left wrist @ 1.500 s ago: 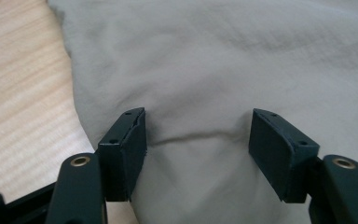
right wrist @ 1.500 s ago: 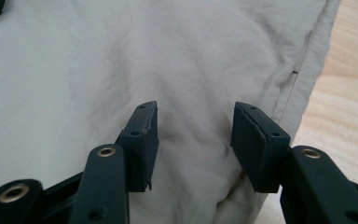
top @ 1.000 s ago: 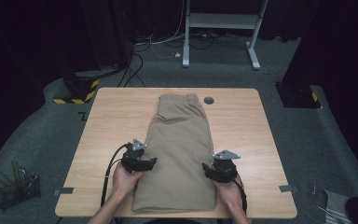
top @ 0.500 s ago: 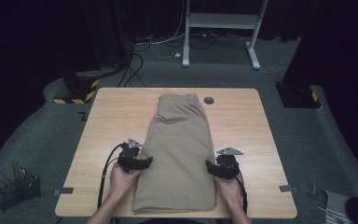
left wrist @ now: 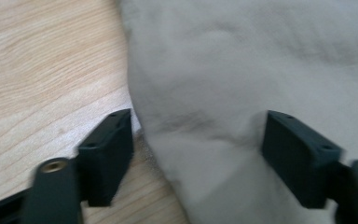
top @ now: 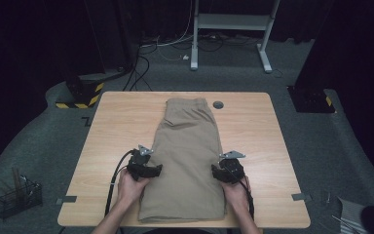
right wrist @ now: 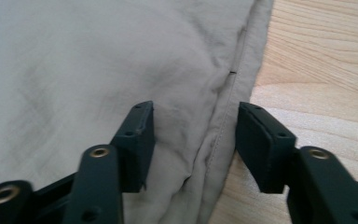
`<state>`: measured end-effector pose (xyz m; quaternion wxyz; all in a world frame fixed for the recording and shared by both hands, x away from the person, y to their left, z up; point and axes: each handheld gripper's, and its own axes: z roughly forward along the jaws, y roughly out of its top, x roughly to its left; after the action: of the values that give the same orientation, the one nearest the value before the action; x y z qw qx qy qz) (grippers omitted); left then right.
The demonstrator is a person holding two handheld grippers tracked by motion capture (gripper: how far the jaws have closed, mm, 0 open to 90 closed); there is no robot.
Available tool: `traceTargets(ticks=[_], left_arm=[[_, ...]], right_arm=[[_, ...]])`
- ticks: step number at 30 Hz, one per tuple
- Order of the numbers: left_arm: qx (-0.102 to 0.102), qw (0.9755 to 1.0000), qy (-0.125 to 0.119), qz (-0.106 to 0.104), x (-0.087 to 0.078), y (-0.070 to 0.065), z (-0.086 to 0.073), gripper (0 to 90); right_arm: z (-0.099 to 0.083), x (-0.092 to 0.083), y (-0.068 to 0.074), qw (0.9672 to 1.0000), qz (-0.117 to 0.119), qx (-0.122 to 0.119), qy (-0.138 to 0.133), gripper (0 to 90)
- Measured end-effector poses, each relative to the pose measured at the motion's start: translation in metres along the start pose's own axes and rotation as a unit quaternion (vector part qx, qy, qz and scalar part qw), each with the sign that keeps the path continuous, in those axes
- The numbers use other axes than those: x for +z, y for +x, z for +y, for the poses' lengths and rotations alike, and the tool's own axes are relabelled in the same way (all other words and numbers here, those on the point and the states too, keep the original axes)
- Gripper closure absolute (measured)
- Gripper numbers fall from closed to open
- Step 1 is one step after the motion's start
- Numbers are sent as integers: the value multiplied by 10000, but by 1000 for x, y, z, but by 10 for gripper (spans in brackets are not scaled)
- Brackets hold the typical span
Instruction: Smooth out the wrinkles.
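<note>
Folded khaki shorts (top: 189, 161), centre of the table (top: 117, 126) in the high view, waistband toward the top. Left gripper (left wrist: 198, 149): jaws apart, just closing, straddling the left edge. Right gripper (right wrist: 193, 140): jaws apart, just closing astride the right seam. Risk: pinching the top layer alone, so the fold slips and skews. Wire basket (top: 17, 197), lower left: holds sticks, unidentifiable.

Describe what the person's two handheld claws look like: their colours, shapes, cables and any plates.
Each hand carries a black claw. The left claw and right claw both bear a grey three-cornered plate on top. A black cable loops back from the left one. Up close, the jaws are flat, dark rectangular blocks with small screw holes, mounted on black arms with brass-coloured pivot rivets. No sleeves show on the forearms.
</note>
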<state>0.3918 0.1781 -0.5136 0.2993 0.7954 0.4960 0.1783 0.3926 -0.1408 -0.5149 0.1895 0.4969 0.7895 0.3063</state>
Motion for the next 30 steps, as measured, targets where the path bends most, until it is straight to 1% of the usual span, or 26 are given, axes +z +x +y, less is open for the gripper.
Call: traceTargets(ticks=[2, 4, 7, 9, 10, 14, 16, 17, 19, 21, 26, 29, 30], left_arm=[[-6, 10000, -19, -8, 0, -2, 0, 392], [-27, 10000, -40, -6, 0, -2, 0, 418], [-6, 10000, -86, -9, 0, -2, 0, 467], [60, 9999, -81, -40, -1, -2, 0, 503], [62, 9999, -86, -65, -1, -2, 0, 523], [176, 9997, -81, -152, -1, -5, 1, 618], [242, 9996, -79, -140, -1, -5, 1, 658], [222, 9996, -73, -188, -1, -6, 1, 673], [258, 9993, -73, -254, -2, -6, 1, 716], [277, 9991, -72, -325, -2, -6, 1, 752], [81, 9983, -44, -576, -1, 1, 2, 807], [78, 9977, -24, -676, -2, 5, 1, 818], [82, 9975, -27, -707, -2, 5, 1, 820]], right_arm=[[0, -1, 1, 10000, 16, -18, 17, 519], [0, -1, 2, 10000, 35, -25, 31, 544], [0, -2, 4, 9999, 100, -54, 70, 602], [0, -3, 4, 9998, 120, -104, 77, 625], [0, -3, 5, 9998, 130, -112, 78, 639], [0, -3, 6, 9997, 205, -148, 74, 721], [0, -3, 6, 9995, 271, -171, 70, 765], [0, -3, 5, 9993, 308, -185, 70, 790], [0, -3, 3, 9989, 430, -161, 78, 829], [0, -3, 0, 9984, 557, -69, 85, 852], [0, -2, -8, 9966, 812, 88, 77, 872], [-1, -2, -10, 9960, 884, 141, 64, 878], [-1, -2, -10, 9960, 887, 112, 65, 879]])
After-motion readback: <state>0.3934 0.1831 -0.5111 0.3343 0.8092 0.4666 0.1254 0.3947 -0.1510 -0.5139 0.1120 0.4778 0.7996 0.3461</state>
